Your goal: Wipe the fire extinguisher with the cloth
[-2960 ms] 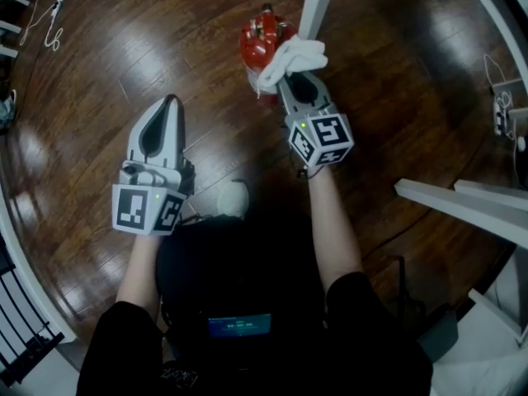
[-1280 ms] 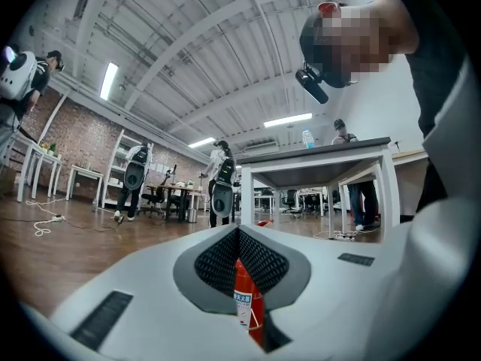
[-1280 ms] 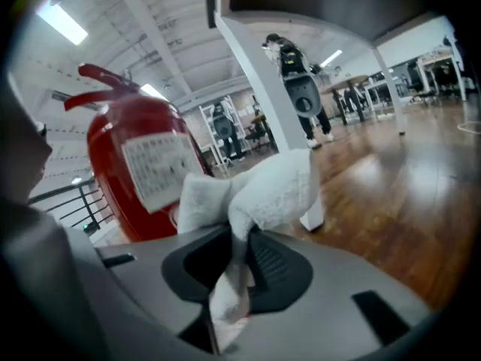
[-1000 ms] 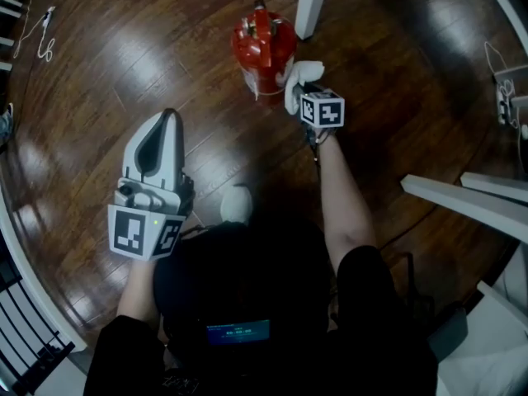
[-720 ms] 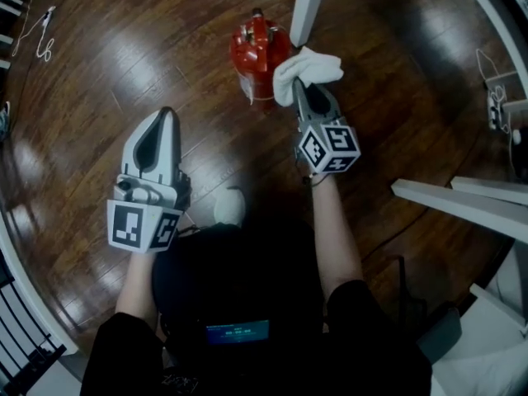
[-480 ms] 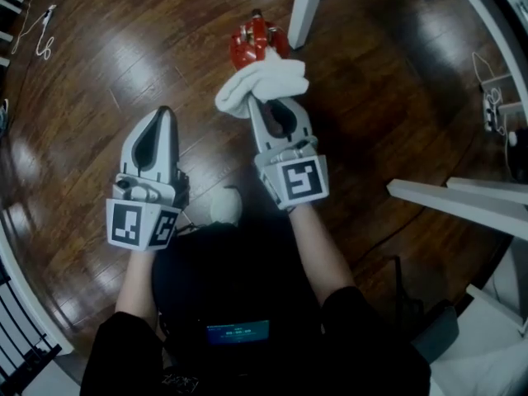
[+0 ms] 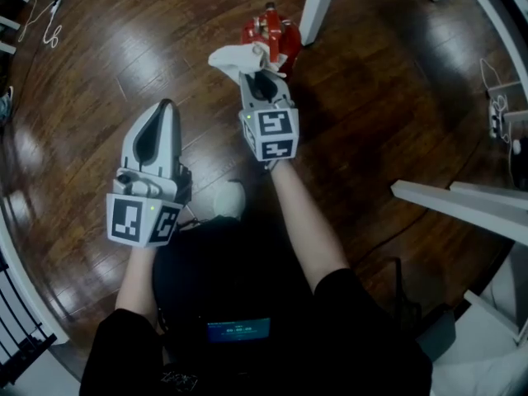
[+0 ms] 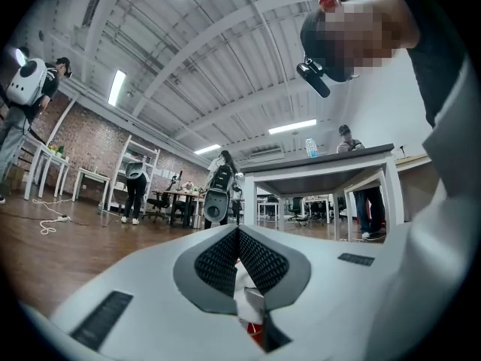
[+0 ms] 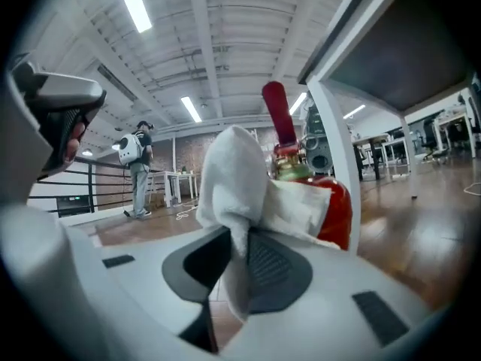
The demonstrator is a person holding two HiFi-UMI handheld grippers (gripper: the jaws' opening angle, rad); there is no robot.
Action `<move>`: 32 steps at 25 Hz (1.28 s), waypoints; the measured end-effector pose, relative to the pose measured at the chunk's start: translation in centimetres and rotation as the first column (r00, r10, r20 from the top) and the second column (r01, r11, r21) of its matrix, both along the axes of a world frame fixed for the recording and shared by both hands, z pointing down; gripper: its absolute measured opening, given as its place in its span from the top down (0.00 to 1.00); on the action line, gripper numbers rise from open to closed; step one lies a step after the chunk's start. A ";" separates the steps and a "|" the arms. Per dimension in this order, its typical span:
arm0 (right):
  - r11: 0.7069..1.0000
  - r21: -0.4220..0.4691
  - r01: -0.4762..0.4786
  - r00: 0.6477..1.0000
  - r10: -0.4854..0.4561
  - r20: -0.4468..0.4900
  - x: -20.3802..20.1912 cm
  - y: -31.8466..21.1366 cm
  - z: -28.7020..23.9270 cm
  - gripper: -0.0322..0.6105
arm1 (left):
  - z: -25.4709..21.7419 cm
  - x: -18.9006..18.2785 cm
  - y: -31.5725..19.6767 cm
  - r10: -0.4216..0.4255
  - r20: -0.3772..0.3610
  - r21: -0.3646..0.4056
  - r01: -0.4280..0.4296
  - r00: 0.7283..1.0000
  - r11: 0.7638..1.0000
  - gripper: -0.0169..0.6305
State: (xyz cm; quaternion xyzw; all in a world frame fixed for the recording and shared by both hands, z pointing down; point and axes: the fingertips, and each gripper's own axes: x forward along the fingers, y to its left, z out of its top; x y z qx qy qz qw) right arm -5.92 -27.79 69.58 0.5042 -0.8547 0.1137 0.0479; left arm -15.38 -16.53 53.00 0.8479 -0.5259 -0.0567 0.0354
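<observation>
A red fire extinguisher (image 7: 278, 35) stands upright on the wooden floor beside a white table leg (image 7: 318, 7). My right gripper (image 7: 256, 66) is shut on a white cloth (image 7: 235, 56), which lies against the extinguisher's left side. In the right gripper view the cloth (image 9: 234, 179) rises from between the jaws, with the extinguisher (image 9: 331, 201) and its red handle just behind it. My left gripper (image 7: 167, 106) hangs over bare floor to the left, shut, nothing in it; its view shows the jaws (image 8: 238, 235) pressed together.
White table frames (image 7: 462, 205) stand at the right. A white cable (image 7: 51, 19) lies at the far left, and a black railing (image 7: 21, 337) is at the lower left. People and desks show far off in the gripper views.
My right gripper has carried the cloth from the extinguisher's right side, across its top, to its left side. The left gripper has stayed where it was.
</observation>
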 end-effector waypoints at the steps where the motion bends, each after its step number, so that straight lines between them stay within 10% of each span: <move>1: 1.000 -0.017 0.003 1.000 -0.003 0.001 -0.1 0.1 0.7 0.83 | 0.0 0.0 0.0 0.000 -0.002 -0.003 0.000 1.000 1.000 0.97; 19: 0.906 -0.421 0.042 0.977 -0.124 -0.171 1.6 0.1 18.1 0.83 | 0.1 0.1 -1.4 0.004 0.013 0.002 -0.004 1.000 1.000 0.97; 24: 0.939 -0.294 0.180 0.980 -0.198 -0.033 0.8 3.3 13.4 0.83 | -0.1 -0.9 -2.6 -0.046 0.030 -0.002 0.046 0.998 0.999 0.97; 32: 0.974 -0.184 0.130 0.990 -0.116 0.086 5.1 10.0 -6.3 0.83 | -10.4 -1.2 -2.9 0.002 0.000 -0.093 -0.002 1.000 0.996 0.97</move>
